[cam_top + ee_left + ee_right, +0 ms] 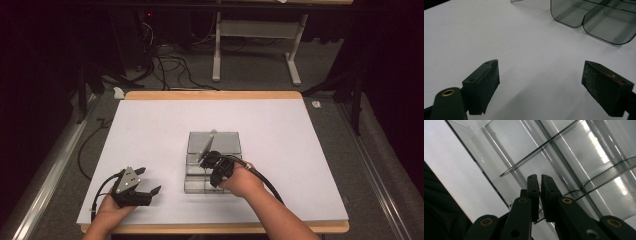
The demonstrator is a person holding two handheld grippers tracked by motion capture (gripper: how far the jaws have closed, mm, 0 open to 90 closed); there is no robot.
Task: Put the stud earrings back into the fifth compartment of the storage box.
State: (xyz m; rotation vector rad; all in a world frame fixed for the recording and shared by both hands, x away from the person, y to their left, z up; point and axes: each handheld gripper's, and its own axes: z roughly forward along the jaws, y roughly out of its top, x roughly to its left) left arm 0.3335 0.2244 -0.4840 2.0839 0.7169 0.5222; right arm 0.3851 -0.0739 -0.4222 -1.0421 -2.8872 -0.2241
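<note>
Clear smoky plastic compartment box (212,165) at frame centre of the high view, on white table sheet (150,130), lid (206,145) tilted up partway between shut and open. Right gripper (210,159) just below centre, over the box's middle, jaws pressed nearly together on what looks like the lid's thin edge; in the right gripper view, right gripper (539,185) shows only a slit between the pads, with dividers (564,152) crossing the upper right. Left gripper (147,181) at lower left of the high view, well apart from the box, jaws spread wide and holding nothing; left gripper view confirms, pads (486,82) far apart over bare sheet, box corner (596,22) at upper right. Risks, judged: thin slick lid edge could slip from the narrow pinch and drop shut; box unbraced, light, so pull on lid may drag or tip the whole box, left gripper too far off to steady it.
</note>
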